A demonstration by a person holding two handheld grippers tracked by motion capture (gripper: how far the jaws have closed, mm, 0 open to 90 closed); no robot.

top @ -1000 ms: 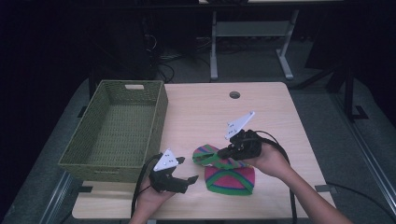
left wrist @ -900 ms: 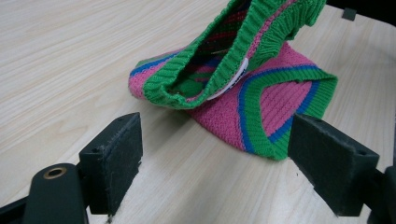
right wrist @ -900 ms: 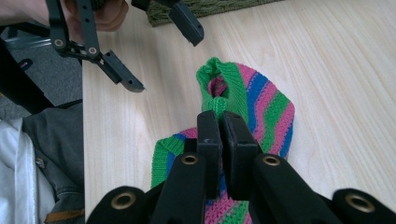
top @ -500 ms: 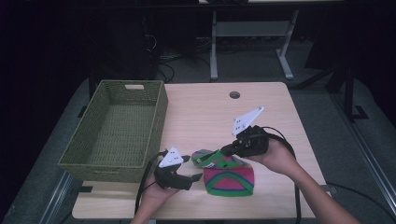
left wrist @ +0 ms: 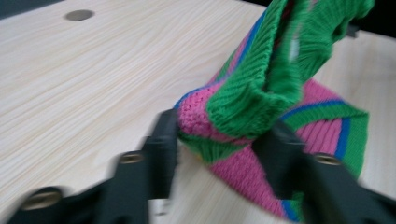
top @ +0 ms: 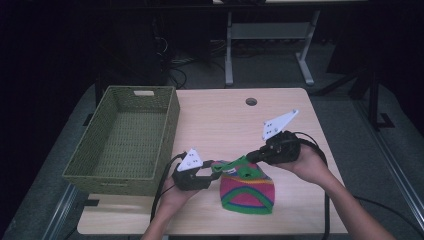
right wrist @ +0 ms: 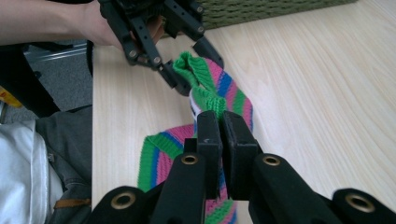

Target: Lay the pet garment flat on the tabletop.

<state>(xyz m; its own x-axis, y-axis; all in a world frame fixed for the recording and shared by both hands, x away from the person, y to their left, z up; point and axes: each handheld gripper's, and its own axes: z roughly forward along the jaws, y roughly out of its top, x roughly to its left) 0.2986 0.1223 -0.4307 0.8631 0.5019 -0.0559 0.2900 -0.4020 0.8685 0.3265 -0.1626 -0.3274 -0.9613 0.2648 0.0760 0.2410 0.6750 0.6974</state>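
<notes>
Right gripper (top: 250,158) clamped on the green rim of my knitted hat (top: 247,192), lifting that edge off the table (top: 225,120). Left gripper (left wrist: 217,140) jaws have just been closing around the rim's other side; pads touch the knit.

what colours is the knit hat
Pink with green and blue stripes and a green ribbed cuff, on the knit hat; clearest in the left gripper view.

Pale wooden table (top: 225,120), green woven basket (top: 125,142) (left side), striped knitted hat (top: 247,192)

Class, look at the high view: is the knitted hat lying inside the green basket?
No, the knitted hat lies on the table beside the green basket.
</notes>
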